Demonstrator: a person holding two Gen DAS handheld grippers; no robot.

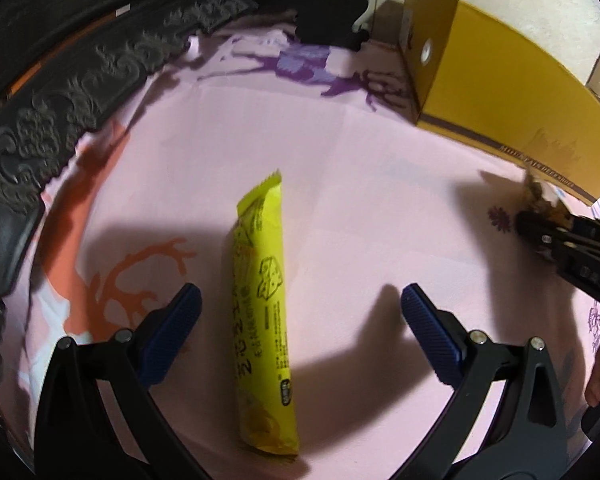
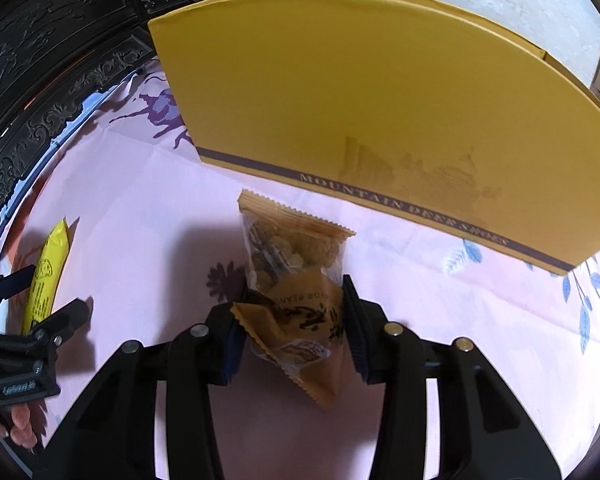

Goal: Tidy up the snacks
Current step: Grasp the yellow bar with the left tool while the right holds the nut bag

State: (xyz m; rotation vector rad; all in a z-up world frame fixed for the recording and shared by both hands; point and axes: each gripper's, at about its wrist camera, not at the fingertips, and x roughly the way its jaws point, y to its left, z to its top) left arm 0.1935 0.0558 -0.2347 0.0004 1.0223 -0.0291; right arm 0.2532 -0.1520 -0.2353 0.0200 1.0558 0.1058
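Observation:
A long yellow snack stick [image 1: 264,304] lies flat on the pink tablecloth [image 1: 360,168], lengthwise between the blue pads of my left gripper [image 1: 300,308], which is open around it without touching. It also shows in the right wrist view [image 2: 46,276]. My right gripper [image 2: 294,300] is shut on a tan peanut snack bag [image 2: 296,280], held in front of a tall yellow box [image 2: 364,100]. The right gripper with its bag also shows at the far right of the left wrist view [image 1: 540,216].
The yellow box [image 1: 500,80] stands at the back right of the table. Dark carved wooden furniture [image 1: 60,92] borders the table on the left and back. The cloth has orange, purple and blue prints.

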